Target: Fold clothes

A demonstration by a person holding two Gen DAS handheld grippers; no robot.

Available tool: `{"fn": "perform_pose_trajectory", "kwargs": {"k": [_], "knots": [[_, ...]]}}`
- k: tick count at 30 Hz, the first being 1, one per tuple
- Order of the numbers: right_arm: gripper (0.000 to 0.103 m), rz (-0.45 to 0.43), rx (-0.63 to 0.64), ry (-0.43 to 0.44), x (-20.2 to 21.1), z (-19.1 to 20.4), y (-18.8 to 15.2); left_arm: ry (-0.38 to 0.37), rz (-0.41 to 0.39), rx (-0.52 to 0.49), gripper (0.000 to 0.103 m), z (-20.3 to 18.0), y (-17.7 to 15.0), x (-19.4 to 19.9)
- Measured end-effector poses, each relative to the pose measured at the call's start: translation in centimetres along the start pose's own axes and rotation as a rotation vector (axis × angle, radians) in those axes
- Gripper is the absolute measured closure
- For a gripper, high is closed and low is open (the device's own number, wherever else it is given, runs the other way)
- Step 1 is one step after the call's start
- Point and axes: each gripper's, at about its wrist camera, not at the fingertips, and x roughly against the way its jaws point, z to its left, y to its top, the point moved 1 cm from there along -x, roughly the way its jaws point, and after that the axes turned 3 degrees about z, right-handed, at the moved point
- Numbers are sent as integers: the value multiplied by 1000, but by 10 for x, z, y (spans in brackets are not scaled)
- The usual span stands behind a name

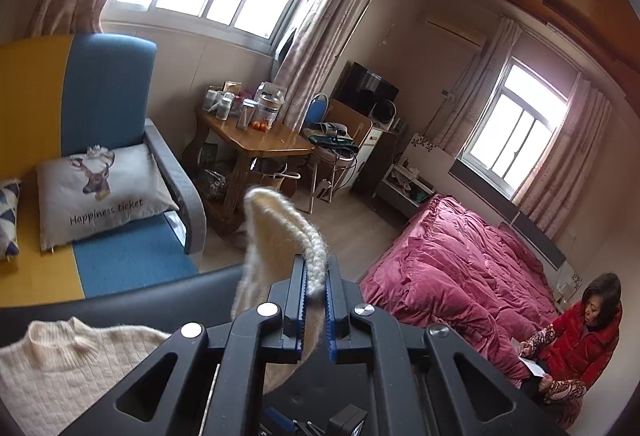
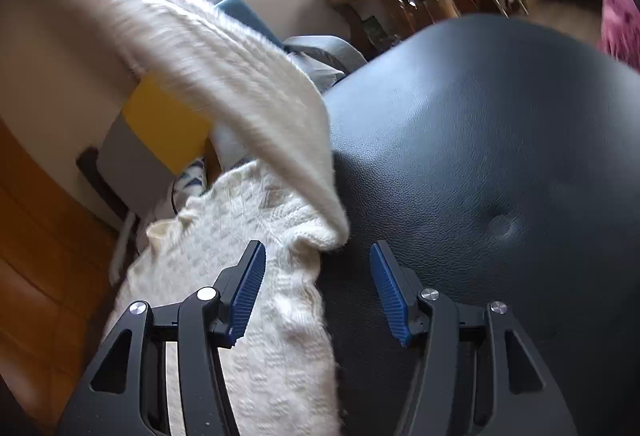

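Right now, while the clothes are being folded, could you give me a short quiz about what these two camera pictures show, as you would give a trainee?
1. True or false: the left gripper is clamped on part of the cream knit sweater.
2. Multiple choice: the right gripper is (A) shut on a sleeve, (B) open above the sweater's edge, (C) holding a pillow.
3. Fill in: the sweater lies on a black, leather-like ______.

Key
1. True: a ribbed edge sits between the closed jaws, lifted up.
2. B: its jaws stand apart and hold nothing.
3. Padded surface, likely a seat or ottoman.
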Motion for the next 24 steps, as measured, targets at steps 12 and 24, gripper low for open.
{"fn": "perform_pose_trajectory", "kwargs": {"k": [12, 24], "knots": [[51, 21, -54, -107, -27, -2, 1, 43, 42, -10, 97, 22, -3, -18], [93, 17, -54, -94, -38, -7, 6, 51, 1, 14, 97, 47, -8, 4]]}}
